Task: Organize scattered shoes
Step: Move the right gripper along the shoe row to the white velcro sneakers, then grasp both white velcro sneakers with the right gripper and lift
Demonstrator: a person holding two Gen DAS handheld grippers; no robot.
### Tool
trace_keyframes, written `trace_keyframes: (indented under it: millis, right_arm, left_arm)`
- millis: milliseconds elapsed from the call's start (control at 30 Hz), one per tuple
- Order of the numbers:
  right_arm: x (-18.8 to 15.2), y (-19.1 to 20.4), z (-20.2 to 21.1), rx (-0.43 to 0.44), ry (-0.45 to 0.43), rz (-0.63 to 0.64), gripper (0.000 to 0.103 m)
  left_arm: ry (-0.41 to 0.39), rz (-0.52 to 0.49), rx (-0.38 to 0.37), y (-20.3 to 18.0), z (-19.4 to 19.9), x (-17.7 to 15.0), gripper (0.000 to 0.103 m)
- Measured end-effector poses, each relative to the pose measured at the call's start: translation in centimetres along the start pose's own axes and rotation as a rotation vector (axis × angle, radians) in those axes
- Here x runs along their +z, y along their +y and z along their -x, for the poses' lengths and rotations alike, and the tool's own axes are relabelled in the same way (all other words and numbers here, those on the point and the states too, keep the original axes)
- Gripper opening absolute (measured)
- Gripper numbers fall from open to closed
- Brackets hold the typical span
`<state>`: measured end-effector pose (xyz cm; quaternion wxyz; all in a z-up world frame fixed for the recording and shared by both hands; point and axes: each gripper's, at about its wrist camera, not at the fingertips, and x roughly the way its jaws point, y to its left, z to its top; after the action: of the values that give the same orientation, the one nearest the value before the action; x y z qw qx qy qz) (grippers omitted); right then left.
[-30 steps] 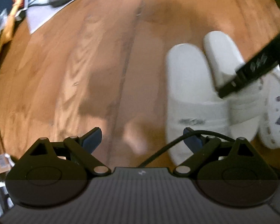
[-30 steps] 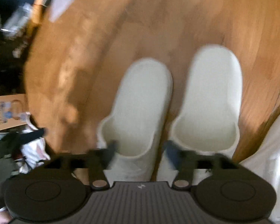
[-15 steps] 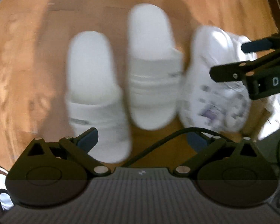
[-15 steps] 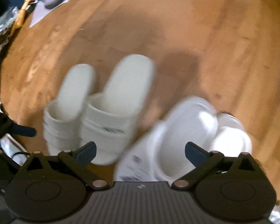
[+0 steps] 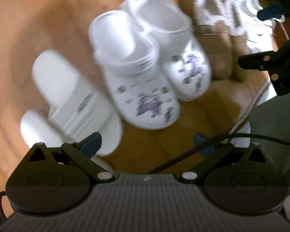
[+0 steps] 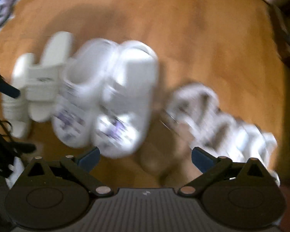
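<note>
We take the pair of white clogs [image 5: 145, 73] with purple charms as our landmark. Nearest us, the left gripper [image 5: 147, 142] hangs above the wooden floor [image 5: 38, 19] just short of the clogs' toes, jaws spread wide and empty. The right gripper [image 6: 145, 158] is likewise spread with nothing between its pads, poised over the tan slippers [image 6: 160, 154] on the clogs' right.

The white slides [image 5: 67, 96] lie touching the clogs on their left, one partly over the other as far as the blur lets us judge. Beyond the tan fleece-lined slippers [image 5: 212, 44], a white sneaker [image 5: 249, 19] ends the row farthest from the clogs.

We judge the row nearly formed (the slides and clogs look paired already), so the next step is probably squaring up the tan pair. To do it well, we should slow the hands, come straight down over one slipper's upper, pinch across its soft collar, and keep clear of the clogs' heels.
</note>
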<state>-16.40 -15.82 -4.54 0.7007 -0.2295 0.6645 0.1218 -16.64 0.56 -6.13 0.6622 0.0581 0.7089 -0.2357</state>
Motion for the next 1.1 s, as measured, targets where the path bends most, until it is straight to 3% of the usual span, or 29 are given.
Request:
trace_keyframes:
  millis: [200,267,500,667,867,933,1000,1100]
  right_arm:
    - [-4.9,-2.6,1.1,-0.091,0.0,-0.099,0.101]
    - [-5.8,-2.8,1.3,-0.085,0.006,-0.117,0.102]
    - [-6.9,-3.7,0.7,0.019,0.079,-0.145,0.102]
    - [-5.8,-8.3,0.9,0.023,0.087,-0.189,0.102]
    - [-4.6,-19.2,-1.4,-0.017,0.066,-0.35,0.101]
    - [-4.5,-22.5,-3.0,-0.001,0.054,-0.415,0.094]
    - [-4.3,-24.8,-5.0,0.009,0.037,-0.456,0.078]
    - [-4.7,-27.2,-8.4,0.023,0.064,-0.49,0.066]
  left_arm:
    - [0.015,-0.193,-0.078,-4.6,-1.5,2.1,0.103]
    - [0.025,-0.215,-0.121,-5.8,-2.0,3.0,0.103]
    - [0.03,-0.238,-0.121,-7.6,-3.3,4.2,0.103]
    - [-0.039,-0.237,-0.028,-8.1,-3.4,4.6,0.103]
    - [-0.142,-0.243,0.061,-9.3,-3.1,6.2,0.103]
    - [-0.173,-0.25,0.08,-9.9,-3.2,6.8,0.103]
    - [-0.194,-0.255,0.079,-10.6,-3.3,7.5,0.103]
    - [-0.223,-0.236,0.082,-11.1,-3.4,8.2,0.103]
